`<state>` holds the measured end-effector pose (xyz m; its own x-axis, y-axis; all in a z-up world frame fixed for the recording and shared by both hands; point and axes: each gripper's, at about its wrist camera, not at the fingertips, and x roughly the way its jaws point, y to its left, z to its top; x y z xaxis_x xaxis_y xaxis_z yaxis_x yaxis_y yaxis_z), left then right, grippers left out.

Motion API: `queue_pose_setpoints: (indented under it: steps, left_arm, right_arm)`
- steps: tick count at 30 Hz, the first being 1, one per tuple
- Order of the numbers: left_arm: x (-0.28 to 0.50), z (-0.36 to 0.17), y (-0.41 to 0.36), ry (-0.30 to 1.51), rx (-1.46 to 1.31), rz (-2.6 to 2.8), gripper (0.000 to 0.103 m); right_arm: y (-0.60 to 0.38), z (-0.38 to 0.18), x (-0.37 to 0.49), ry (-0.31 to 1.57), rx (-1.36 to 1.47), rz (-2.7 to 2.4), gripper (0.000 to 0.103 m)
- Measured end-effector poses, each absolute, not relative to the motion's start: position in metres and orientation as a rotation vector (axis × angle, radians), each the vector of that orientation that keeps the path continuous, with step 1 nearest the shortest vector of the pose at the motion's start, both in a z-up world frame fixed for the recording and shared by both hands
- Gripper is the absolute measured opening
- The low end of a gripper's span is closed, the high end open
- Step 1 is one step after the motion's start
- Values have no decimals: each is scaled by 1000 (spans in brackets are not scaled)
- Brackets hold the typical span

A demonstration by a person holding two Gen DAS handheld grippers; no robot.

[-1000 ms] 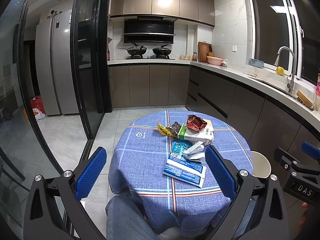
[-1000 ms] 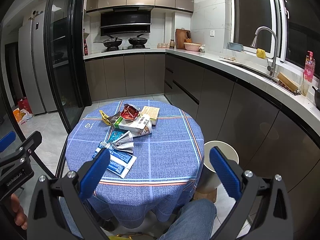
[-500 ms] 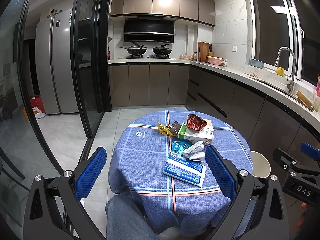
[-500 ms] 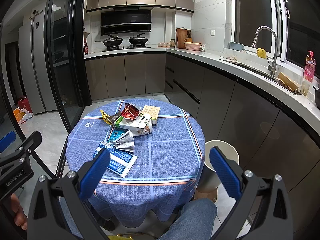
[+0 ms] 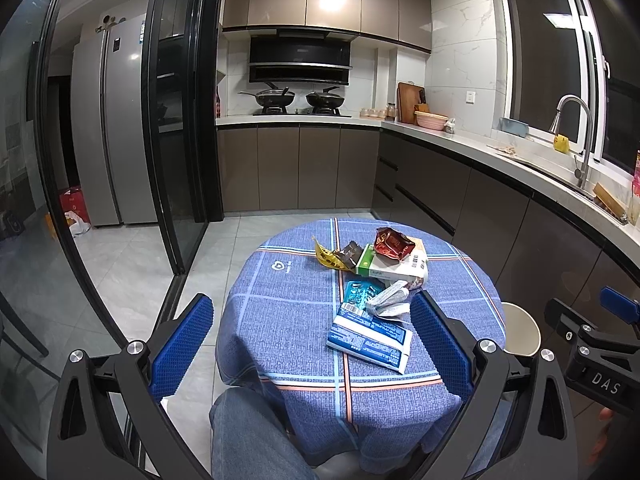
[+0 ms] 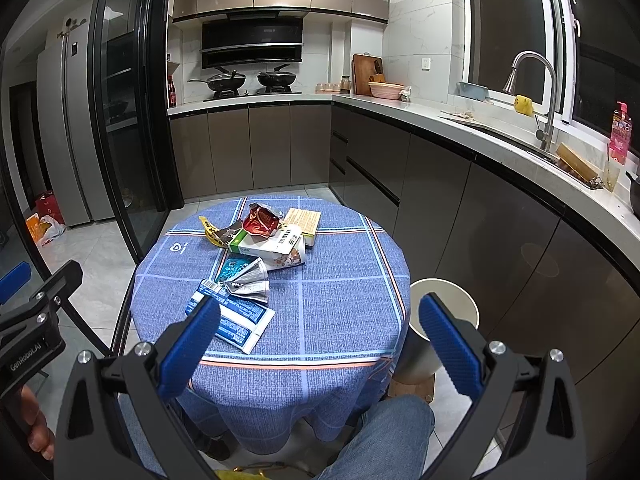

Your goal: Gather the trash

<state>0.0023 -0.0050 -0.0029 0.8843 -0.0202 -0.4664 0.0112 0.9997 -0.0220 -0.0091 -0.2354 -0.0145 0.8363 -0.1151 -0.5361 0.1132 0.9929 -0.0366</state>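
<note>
Trash lies on a round table with a blue checked cloth (image 5: 280, 312) (image 6: 340, 292): a blue-and-white wrapper (image 5: 370, 338) (image 6: 234, 322) nearest me, a crumpled silver wrapper (image 5: 390, 300) (image 6: 248, 280), a teal packet (image 5: 358, 290), a green-and-white box (image 5: 384, 266) (image 6: 264, 244), a red foil wrapper (image 5: 392, 242) (image 6: 262, 220) and a yellow wrapper (image 5: 328, 256) (image 6: 210, 234). A white bin (image 5: 520, 330) (image 6: 444, 304) stands right of the table. My left gripper (image 5: 312, 344) and right gripper (image 6: 320, 344) are both open, empty, held above the near table edge.
Kitchen counters with dark cabinets (image 6: 480, 208) run along the back and right, with a sink and tap (image 6: 536, 92). A black-framed glass door (image 5: 172, 160) stands left. My jeans-clad knee (image 5: 248, 432) is below the table's edge. Tiled floor lies left of the table.
</note>
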Motion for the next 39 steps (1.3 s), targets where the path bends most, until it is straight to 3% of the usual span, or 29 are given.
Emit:
queue_pose_setpoints:
  steps: [39]
  left_arm:
    - [2, -5, -1, 493, -37, -15, 95]
  right_arm:
    - [-232, -19, -7, 578, -6, -119, 100]
